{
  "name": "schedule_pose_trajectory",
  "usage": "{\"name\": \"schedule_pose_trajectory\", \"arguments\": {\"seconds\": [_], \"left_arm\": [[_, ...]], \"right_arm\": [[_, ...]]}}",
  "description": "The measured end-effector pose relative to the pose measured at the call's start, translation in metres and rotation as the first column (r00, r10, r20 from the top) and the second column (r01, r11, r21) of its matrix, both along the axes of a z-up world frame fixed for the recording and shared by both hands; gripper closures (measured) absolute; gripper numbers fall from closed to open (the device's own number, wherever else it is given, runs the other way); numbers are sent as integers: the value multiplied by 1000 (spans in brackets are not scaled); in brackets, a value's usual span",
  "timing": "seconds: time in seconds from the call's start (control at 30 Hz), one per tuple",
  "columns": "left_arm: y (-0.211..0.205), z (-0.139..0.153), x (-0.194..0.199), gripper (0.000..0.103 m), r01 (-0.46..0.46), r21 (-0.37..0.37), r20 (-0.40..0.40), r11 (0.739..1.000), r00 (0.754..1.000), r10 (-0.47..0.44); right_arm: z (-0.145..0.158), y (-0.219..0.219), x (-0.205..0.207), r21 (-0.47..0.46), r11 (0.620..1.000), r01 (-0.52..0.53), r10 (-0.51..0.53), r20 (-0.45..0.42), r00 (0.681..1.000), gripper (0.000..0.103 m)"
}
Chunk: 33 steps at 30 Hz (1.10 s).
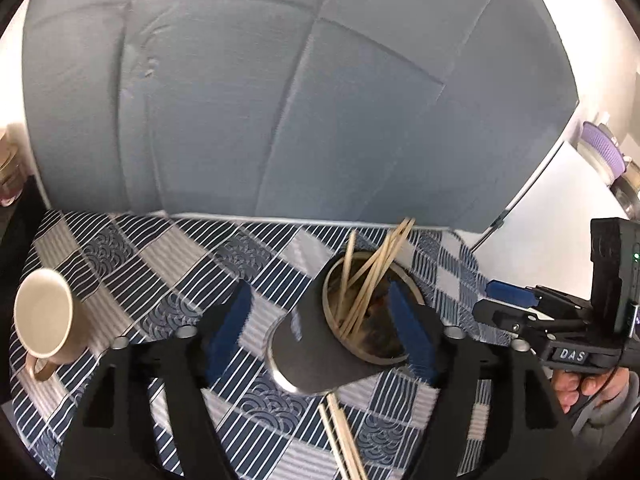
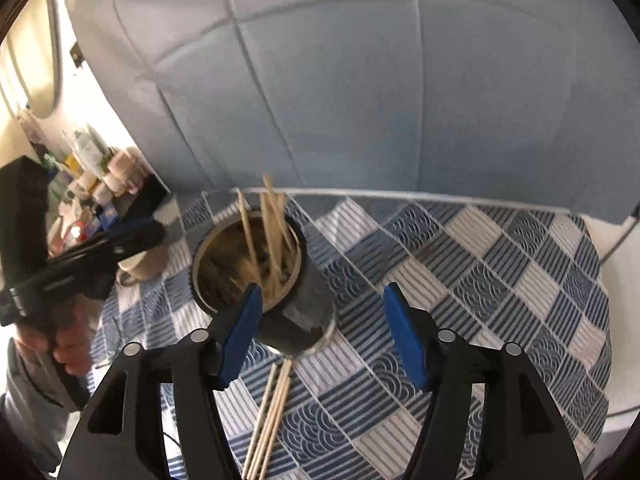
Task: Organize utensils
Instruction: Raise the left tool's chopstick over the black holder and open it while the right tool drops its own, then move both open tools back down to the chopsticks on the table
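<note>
Left wrist view, left to right: cream mug (image 1: 44, 316) on its side at the left edge of the blue-and-white patterned tablecloth (image 1: 132, 256), mouth facing the camera, handle low. Left gripper (image 1: 320, 320) jaws spread apart around the dark cylindrical holder (image 1: 320, 356); its left blue pad (image 1: 230, 320) stands clear of the holder wall, and its right pad overlaps the holder's rim, contact unclear. Holder stands upright mid-table, near the grey padded panel (image 1: 280, 100) behind, with several wooden chopsticks (image 1: 372, 276) leaning inside and poking above the rim. Loose chopsticks (image 1: 344, 440) lie flat on the cloth just in front of the holder's base. At far right the right gripper (image 1: 516, 304) is seen from the side, held in a hand (image 1: 588, 388); fingers look near together here, hard to tell.

Right wrist view, left to right: the other gripper sits at the left edge, blurred, with cluttered bottles (image 2: 92, 176) behind it. The right gripper's jaws are wide apart and grip nothing. Its left pad (image 2: 242, 328) overlaps the holder's near wall; its right pad sits over bare cloth, well apart from the holder.
</note>
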State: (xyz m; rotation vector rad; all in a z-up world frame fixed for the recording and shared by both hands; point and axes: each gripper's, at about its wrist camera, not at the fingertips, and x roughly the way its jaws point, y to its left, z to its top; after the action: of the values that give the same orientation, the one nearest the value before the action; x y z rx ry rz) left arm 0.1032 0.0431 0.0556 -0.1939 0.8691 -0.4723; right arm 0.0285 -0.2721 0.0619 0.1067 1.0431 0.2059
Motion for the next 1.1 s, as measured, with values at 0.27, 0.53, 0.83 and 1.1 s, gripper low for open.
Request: {"name": "schedule_pose_trajectory", "arguments": {"seconds": [0.27,0.53,0.83,1.1], "left_arm": [[12,-37,-26,15,-16,88,-88,996,996,24],[23,-81,-49,14,-19,135,-225,991,973,49],[40,-116,-67,13,-38,175,-313,984,945,92],[42,-133,-75,13,-14,208,-356,978,930,89]], "right_arm": [[-47,2,-15,-22,1000,7,-9,-122,993,31],[-111,24,-43,-74,995,-73,51,-264,963,31],[-159,50,-82,-83,987,-136,97,-366,926,31],[-177,66,-95,-137,980,-145,82,-387,918,30]]}}
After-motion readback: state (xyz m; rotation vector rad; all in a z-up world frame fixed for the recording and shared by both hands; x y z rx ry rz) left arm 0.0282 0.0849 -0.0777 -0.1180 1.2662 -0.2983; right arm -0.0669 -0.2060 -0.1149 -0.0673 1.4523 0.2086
